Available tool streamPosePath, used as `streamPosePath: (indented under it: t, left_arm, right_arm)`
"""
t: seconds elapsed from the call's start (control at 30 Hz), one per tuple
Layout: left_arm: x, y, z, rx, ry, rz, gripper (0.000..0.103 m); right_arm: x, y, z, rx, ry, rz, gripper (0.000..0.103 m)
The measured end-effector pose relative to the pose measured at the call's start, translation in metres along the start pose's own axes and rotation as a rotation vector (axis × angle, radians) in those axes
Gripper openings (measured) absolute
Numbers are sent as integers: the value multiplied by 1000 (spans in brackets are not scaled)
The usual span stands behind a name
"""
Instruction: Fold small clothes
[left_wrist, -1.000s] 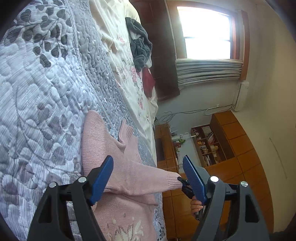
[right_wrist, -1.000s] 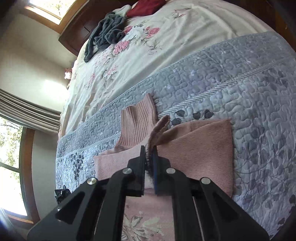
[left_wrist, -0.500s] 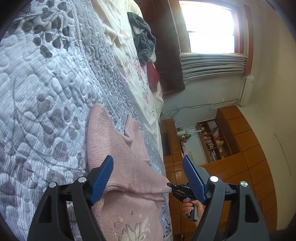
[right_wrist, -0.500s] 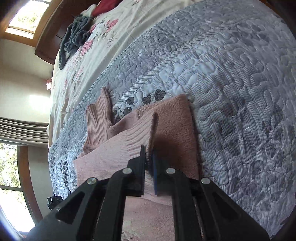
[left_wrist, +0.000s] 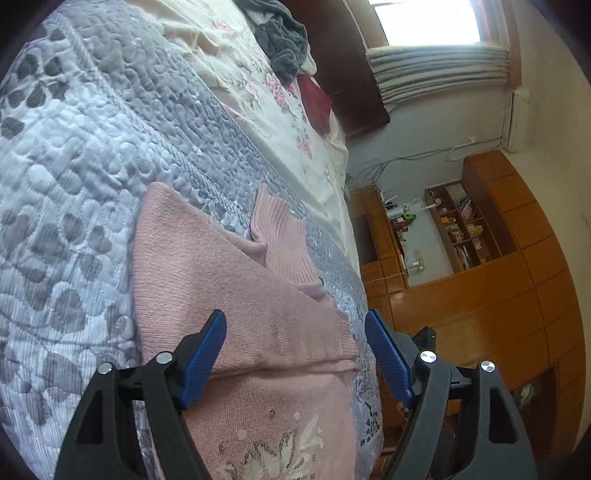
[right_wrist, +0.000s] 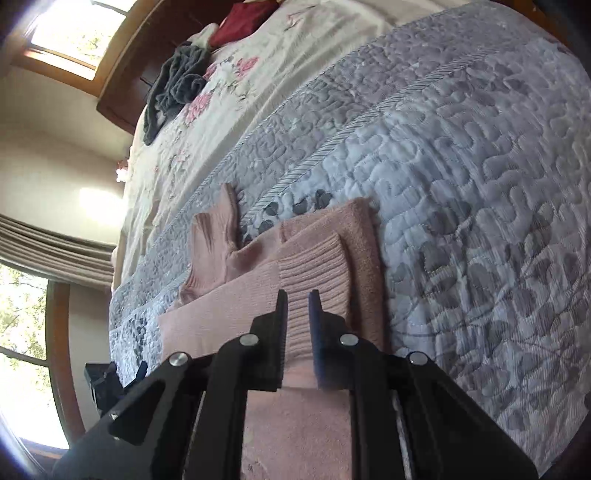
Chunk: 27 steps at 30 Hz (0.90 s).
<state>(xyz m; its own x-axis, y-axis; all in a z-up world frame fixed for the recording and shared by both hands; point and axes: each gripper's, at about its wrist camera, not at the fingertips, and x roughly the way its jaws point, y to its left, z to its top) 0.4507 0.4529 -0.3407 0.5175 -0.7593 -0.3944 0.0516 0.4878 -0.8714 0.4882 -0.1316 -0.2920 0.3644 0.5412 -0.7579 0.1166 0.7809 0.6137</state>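
A pink knit sweater (left_wrist: 221, 280) lies flat on the grey quilted bedspread (left_wrist: 74, 147), its ribbed collar (left_wrist: 284, 236) pointing toward the floral sheet. One sleeve is folded across the body, and its ribbed cuff (right_wrist: 314, 266) rests flat near the sweater's right edge. My right gripper (right_wrist: 298, 295) hovers just over that cuff, its fingers parted by a narrow gap with nothing pinched between them. My left gripper (left_wrist: 295, 316) is wide open above the folded sleeve and the chest, its blue pads (left_wrist: 207, 354) holding nothing. A white knitted pattern shows at the sweater's near end.
A grey garment (right_wrist: 177, 81) and a dark red one (right_wrist: 240, 22) lie at the head of the bed on the floral sheet (right_wrist: 295, 48). Wooden cabinets and shelves (left_wrist: 480, 295) stand beyond the bed's edge. Bare quilt (right_wrist: 480, 184) spreads to the sweater's right.
The right gripper carried the sleeve cuff across the sweater's body, laid it flat and parted its fingers off it. The left gripper stayed open and drew a little nearer over the sweater.
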Motion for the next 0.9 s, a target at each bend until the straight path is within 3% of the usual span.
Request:
streamPosePath:
  t: [0.07, 0.17, 0.2, 0.23, 0.33, 0.4, 0.5, 0.57, 0.6, 0.67, 0.7, 0.8, 0.9]
  left_arm:
    - [18, 5, 4, -23, 59, 19, 78]
    - [37, 30, 5, -77, 114, 142, 77]
    - [41, 42, 4, -114, 129, 158, 76]
    - [42, 51, 3, -144, 135, 148, 71]
    - [34, 51, 8, -197, 134, 141, 68]
    - [30, 36, 14, -152, 125, 135, 69]
    - [34, 24, 24, -117, 124, 149, 70]
    - [42, 23, 35, -129, 130, 170, 70]
    - [47, 22, 42, -127, 133, 187, 70]
    - [56, 17, 60, -101, 132, 219, 70]
    - [61, 13, 71, -85, 132, 224, 71]
    - [88, 1, 103, -34, 140, 247, 72]
    - [127, -5, 131, 3, 176, 272, 72]
  right_arm:
    - [12, 1, -7, -22, 52, 19, 12]
    - [36, -13, -15, -4, 105, 6, 12]
    - [43, -23, -17, 12, 119, 0, 8]
    - [47, -31, -20, 23, 127, 0, 0]
    - [43, -41, -19, 49, 124, 41, 4]
    - [33, -32, -15, 31, 97, 94, 12]
    - [32, -26, -2, 15, 73, 128, 13]
    - [46, -35, 7, 30, 107, 59, 14]
    - [55, -40, 11, 34, 136, -5, 0]
    - [56, -35, 18, 38, 153, -50, 0]
    - [52, -23, 22, 1, 138, -60, 7]
    - [43, 16, 44, -89, 83, -10, 8]
    - [67, 46, 75, -93, 86, 61, 15]
